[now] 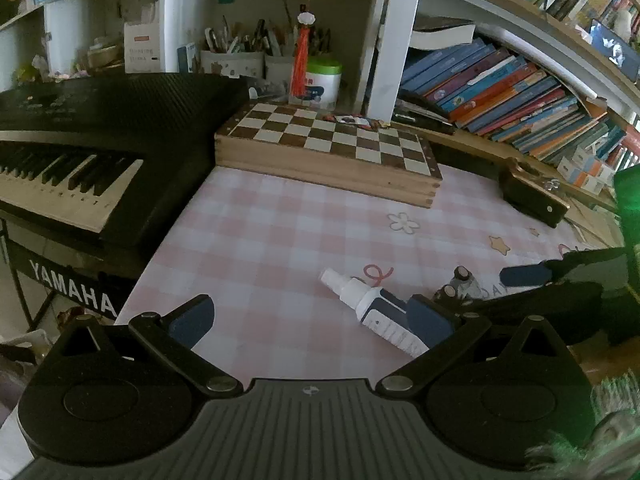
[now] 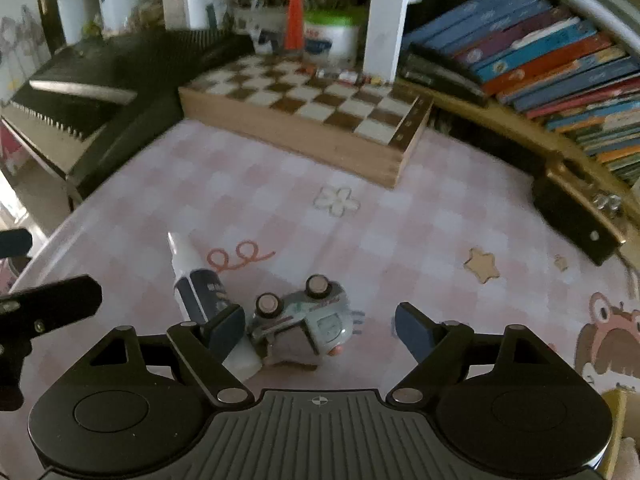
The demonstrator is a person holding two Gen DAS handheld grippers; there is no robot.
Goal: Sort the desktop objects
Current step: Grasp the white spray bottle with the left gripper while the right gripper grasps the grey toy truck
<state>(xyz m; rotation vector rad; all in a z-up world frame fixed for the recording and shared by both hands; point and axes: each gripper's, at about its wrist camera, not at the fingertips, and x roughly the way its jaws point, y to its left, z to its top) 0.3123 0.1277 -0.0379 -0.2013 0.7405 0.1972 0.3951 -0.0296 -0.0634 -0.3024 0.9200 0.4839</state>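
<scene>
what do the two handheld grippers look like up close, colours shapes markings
Both match. The left gripper and right gripper each have a grey ribbed centre plate with a small crosshair mark, two round black discs at the sides, and black linkage arms with silver rivets. The jaws end in dark blue pads. No cables, hands or sleeves show.

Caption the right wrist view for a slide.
Open right gripper above an overturned toy car beside a spray bottle on the checked tablecloth.
</scene>
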